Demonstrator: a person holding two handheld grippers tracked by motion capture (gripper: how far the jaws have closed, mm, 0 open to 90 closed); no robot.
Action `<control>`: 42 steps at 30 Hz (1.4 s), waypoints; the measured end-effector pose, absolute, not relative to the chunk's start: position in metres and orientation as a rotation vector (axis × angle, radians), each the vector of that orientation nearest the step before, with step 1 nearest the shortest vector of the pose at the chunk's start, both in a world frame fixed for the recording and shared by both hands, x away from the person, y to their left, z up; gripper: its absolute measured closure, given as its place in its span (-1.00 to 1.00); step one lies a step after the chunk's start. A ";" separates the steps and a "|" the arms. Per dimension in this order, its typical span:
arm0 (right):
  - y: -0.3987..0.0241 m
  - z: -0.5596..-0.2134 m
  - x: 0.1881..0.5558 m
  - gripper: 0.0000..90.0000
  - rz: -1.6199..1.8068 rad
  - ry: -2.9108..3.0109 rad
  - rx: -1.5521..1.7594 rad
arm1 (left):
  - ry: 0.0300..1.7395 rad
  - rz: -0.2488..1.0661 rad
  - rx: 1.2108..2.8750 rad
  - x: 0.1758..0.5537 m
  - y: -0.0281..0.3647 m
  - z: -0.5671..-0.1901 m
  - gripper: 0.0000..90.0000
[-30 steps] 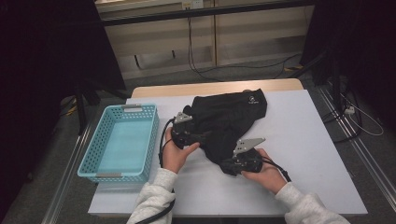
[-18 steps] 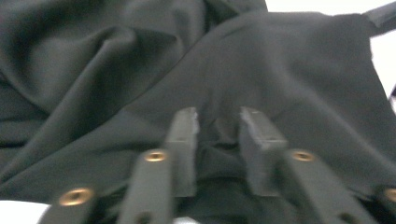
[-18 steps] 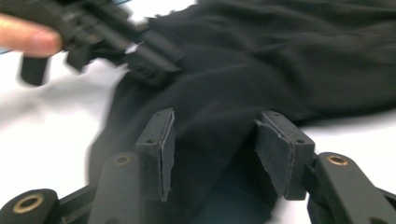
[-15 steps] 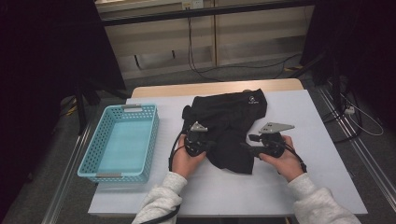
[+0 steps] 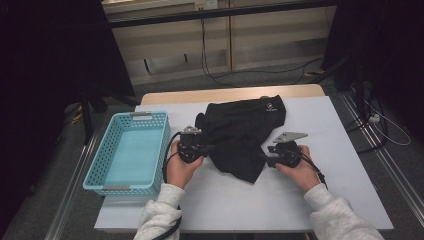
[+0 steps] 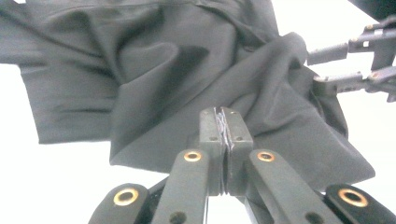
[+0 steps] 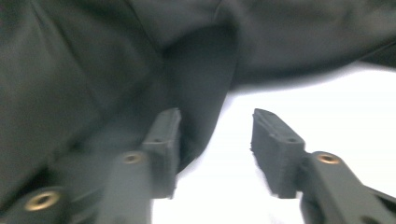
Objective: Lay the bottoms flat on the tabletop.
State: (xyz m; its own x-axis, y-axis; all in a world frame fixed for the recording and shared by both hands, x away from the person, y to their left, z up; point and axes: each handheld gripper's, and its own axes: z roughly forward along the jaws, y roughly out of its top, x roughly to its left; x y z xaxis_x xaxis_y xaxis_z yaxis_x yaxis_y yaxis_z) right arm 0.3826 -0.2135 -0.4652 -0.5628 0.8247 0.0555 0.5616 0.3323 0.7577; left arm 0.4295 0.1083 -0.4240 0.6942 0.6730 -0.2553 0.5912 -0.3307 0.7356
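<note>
Black garment (image 5: 243,131) lies crumpled on the white table (image 5: 345,175), roughly centre, small white logo near its far right corner; its near edge hangs to a point between the two hands. Left gripper (image 5: 207,148) sits at the garment's left edge, held by the person's left hand (image 5: 179,167), and in the left gripper view (image 6: 225,128) its jaws are pressed fully together with a thin bit of the dark cloth pinched between the pads, fabric (image 6: 187,70) bunching up in folds just ahead. Right gripper (image 5: 264,159) is at the garment's lower right edge, in the right hand (image 5: 300,170), grey plate on top; in the right gripper view (image 7: 215,140) its jaws stand apart and have just been closing in, the one jaw lying against the cloth edge (image 7: 116,70) while the other is over bare white table (view is blurred, so contact on that jaw is hard to call), no cloth clamped between them. The right gripper's jaw tips also show at the far right of the left gripper view, touching the cloth's edge. Light blue basket (image 5: 102,165) stands on the table's left side, just beside the left hand, apart from the garment. Grey sleeves come in from the bottom edge
</note>
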 end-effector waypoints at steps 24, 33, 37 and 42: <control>-0.179 -0.444 0.362 0.25 1.334 2.374 0.985 | 0.852 0.080 2.116 0.419 0.071 -0.451 -0.19; -0.217 -0.446 0.376 0.07 1.252 2.233 1.176 | 0.805 0.172 2.216 0.410 0.072 -0.454 0.32; -0.215 -0.451 0.380 0.07 1.208 2.225 1.176 | 0.824 0.122 2.216 0.410 0.072 -0.455 0.88; -0.212 -0.455 0.382 0.08 1.174 2.233 1.174 | 0.847 0.131 2.163 0.412 0.074 -0.449 0.95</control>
